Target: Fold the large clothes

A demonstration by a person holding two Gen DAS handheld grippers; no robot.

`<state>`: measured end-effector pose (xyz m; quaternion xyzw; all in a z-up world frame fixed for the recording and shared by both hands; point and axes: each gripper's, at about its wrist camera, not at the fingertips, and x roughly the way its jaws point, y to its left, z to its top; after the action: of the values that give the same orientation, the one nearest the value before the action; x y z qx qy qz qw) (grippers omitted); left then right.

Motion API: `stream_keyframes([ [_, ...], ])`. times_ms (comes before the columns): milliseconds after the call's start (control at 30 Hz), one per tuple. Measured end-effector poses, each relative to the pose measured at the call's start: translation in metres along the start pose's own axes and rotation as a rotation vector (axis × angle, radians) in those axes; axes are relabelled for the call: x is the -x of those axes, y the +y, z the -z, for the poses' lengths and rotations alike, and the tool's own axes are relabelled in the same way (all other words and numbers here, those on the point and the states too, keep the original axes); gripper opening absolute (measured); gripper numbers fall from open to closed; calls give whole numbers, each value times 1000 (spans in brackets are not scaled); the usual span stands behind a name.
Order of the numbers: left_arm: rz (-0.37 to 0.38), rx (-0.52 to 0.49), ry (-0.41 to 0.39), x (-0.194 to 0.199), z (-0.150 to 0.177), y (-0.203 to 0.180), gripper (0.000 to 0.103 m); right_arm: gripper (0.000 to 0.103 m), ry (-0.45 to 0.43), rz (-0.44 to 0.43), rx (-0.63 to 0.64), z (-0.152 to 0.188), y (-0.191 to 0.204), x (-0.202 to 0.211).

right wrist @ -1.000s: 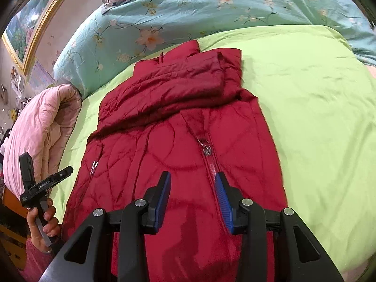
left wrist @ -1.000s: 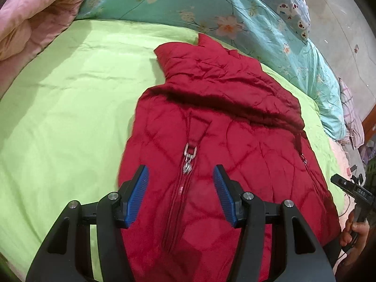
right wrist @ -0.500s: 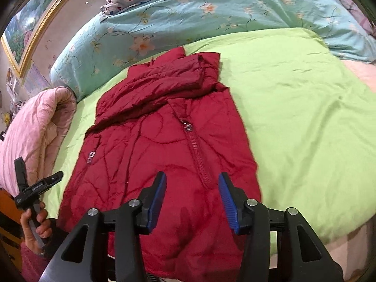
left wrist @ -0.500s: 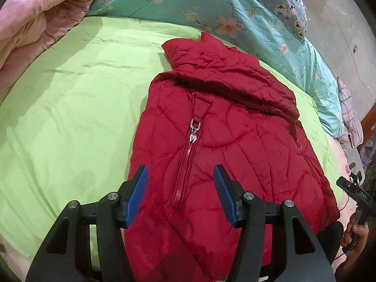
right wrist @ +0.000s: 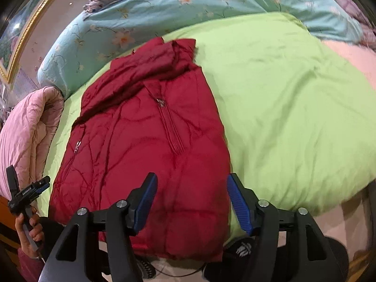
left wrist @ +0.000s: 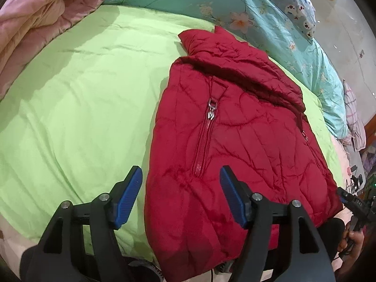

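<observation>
Green bedsheet [left wrist: 77, 108], red jacket [left wrist: 235, 145] hem cut off; left gripper [left wrist: 181, 197], right gripper [right wrist: 190, 199], jaws just opening, empty

A deep red quilted jacket [left wrist: 235, 141] with a silver zip pull [left wrist: 212, 110] lies on a plain lime-green bedcover [left wrist: 82, 108]. Behind it runs a turquoise quilt [left wrist: 270, 23] printed with pale pink and white flowers on thin dark stems. A pale blue-grey pillow [left wrist: 289, 2] carries a pattern of white bear faces. A dusty pink quilted blanket [left wrist: 40, 16] is bundled at one side. The gripper fingers [left wrist: 128, 197] are black with bright blue ribbed pads. A gold picture frame [right wrist: 25, 30] edges the wall.
</observation>
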<state>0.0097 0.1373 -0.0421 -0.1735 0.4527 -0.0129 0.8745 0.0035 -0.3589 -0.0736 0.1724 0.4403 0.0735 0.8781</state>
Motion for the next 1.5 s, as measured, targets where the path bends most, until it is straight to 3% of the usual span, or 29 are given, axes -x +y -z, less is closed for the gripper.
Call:
stream_keyframes([
  [367,53,38,115,-14,33,4,68,72,74,-88,-119,21,-20,-16],
  [467,58,56,130,-17,39,4,76,71,85,-130,-159,25,-24,-21],
  [533,58,63,140,-19,44,3,76,62,88,-161,-184,28,-28,-23],
  [567,57,60,145,-20,45,1,76,42,86,-162,-186,29,-29,-23],
  [600,55,55,149,-21,47,0,76,34,87,-150,-183,30,-29,-23],
  [767,54,42,166,-23,52,-3,76,21,76,-152,-166,35,-35,-12],
  [933,67,61,186,-27,53,1,76,23,86,-137,-127,34,-30,-14],
  [1100,69,66,204,-30,58,1,76,47,83,-161,-134,35,-28,-16],
  [1200,66,65,206,-30,60,-1,76,51,92,-174,-137,37,-27,-18],
  [1333,53,52,200,-31,61,-4,76,51,99,-189,-160,39,-27,-24],
  [1367,46,47,199,-32,61,-6,75,46,103,-192,-166,40,-28,-26],
  [1400,39,39,201,-33,62,-7,71,34,104,-186,-167,40,-28,-27],
  [1433,34,31,204,-34,62,-8,66,29,104,-179,-168,41,-29,-27],
  [1500,29,27,209,-34,63,-8,65,22,101,-184,-165,41,-30,-26],
])
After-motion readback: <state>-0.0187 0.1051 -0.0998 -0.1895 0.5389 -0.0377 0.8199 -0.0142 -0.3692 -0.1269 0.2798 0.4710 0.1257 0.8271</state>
